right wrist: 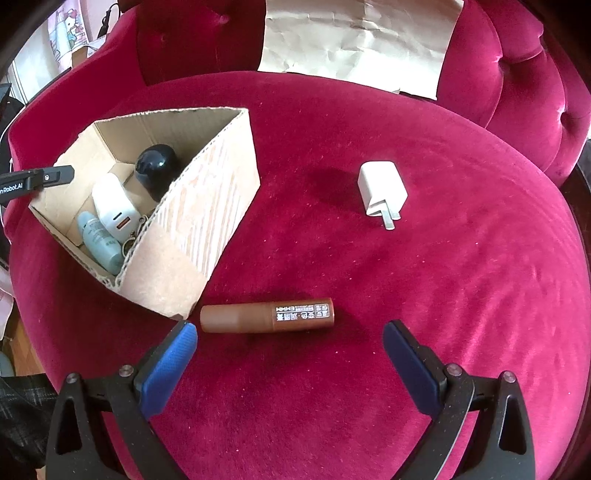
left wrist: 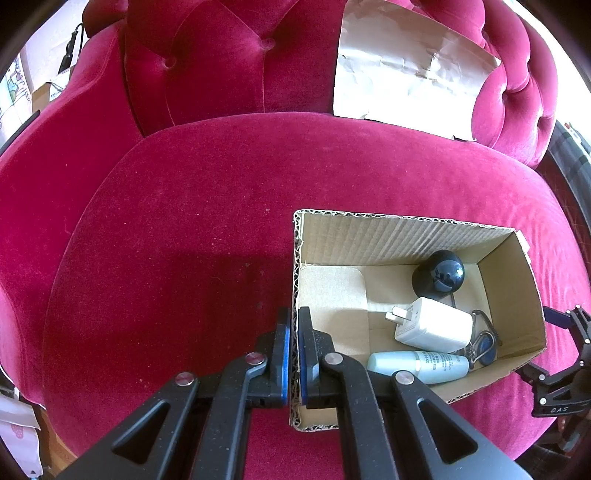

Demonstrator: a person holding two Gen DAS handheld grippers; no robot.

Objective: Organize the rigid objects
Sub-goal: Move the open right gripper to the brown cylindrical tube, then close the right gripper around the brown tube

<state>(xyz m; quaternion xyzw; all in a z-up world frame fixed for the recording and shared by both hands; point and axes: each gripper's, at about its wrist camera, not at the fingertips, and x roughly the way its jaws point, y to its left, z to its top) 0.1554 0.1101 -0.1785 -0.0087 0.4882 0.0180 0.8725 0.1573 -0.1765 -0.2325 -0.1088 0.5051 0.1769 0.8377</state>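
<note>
An open cardboard box [left wrist: 509, 295] [right wrist: 207, 206] sits on the red velvet seat. Inside lie a dark ball [left wrist: 438, 272] [right wrist: 157, 166], a white charger [left wrist: 434, 325] [right wrist: 110, 206], a pale blue bottle [left wrist: 421, 366] [right wrist: 99, 240] and a key ring [left wrist: 484, 345]. My left gripper [left wrist: 293, 354] is shut on the box's left wall. My right gripper [right wrist: 290, 341] is open just above the seat, close in front of a brown tube [right wrist: 267, 315] lying on its side. A second white charger [right wrist: 382, 192] lies farther back on the seat.
A crumpled sheet of paper [left wrist: 410, 70] [right wrist: 354, 37] leans on the tufted backrest. The right gripper shows at the right edge of the left wrist view [left wrist: 565, 354]. Room clutter [right wrist: 66, 33] lies beyond the left armrest.
</note>
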